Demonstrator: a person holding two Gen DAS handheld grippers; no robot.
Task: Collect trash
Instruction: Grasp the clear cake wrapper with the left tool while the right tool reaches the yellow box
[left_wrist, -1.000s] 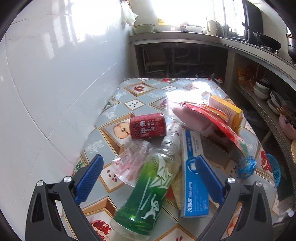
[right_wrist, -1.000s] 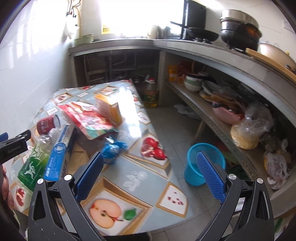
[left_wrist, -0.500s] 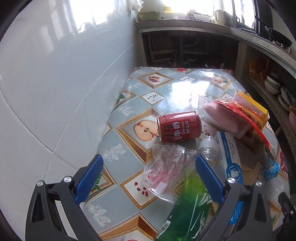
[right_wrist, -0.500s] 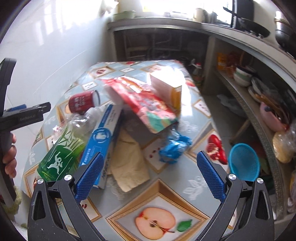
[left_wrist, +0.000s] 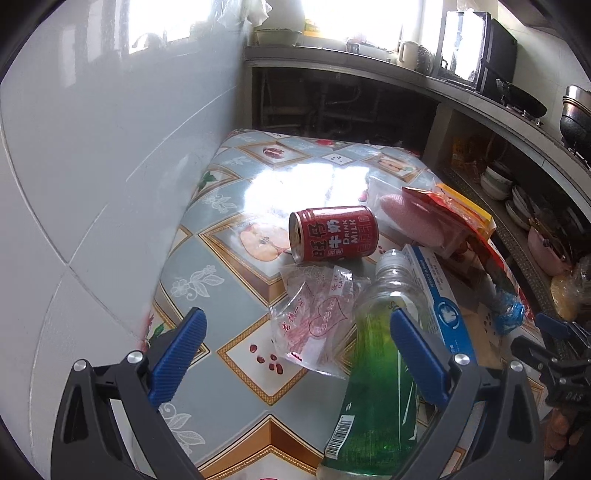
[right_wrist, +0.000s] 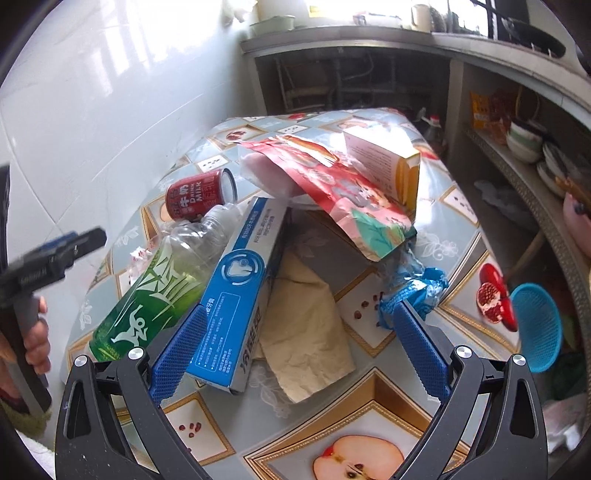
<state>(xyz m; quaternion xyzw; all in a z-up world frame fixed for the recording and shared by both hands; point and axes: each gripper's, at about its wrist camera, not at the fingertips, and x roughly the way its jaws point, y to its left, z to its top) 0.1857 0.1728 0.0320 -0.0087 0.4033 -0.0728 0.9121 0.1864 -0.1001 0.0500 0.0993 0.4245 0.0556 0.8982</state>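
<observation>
Trash lies on a tiled-pattern table (left_wrist: 221, 280). A red milk can (left_wrist: 334, 233) lies on its side, with a clear pink-printed wrapper (left_wrist: 317, 317) and a green bottle (left_wrist: 373, 373) nearer me. My left gripper (left_wrist: 295, 332) is open, above the wrapper. In the right wrist view the green bottle (right_wrist: 147, 291), a blue box (right_wrist: 240, 291), tan crumpled paper (right_wrist: 306, 332), a red snack bag (right_wrist: 332, 184), an orange-sided box (right_wrist: 388, 162) and a blue wrapper (right_wrist: 413, 291) show. My right gripper (right_wrist: 299, 332) is open over the paper.
A white tiled wall (left_wrist: 92, 166) borders the table's left. A concrete counter (right_wrist: 406, 37) with shelves of bowls (right_wrist: 524, 144) runs behind and to the right. A blue basket (right_wrist: 539, 325) stands on the floor right of the table.
The left gripper has swung left and forward, now over the clear wrapper. The right gripper has turned left from the floor side and moved in over the trash pile. Both stay open.
</observation>
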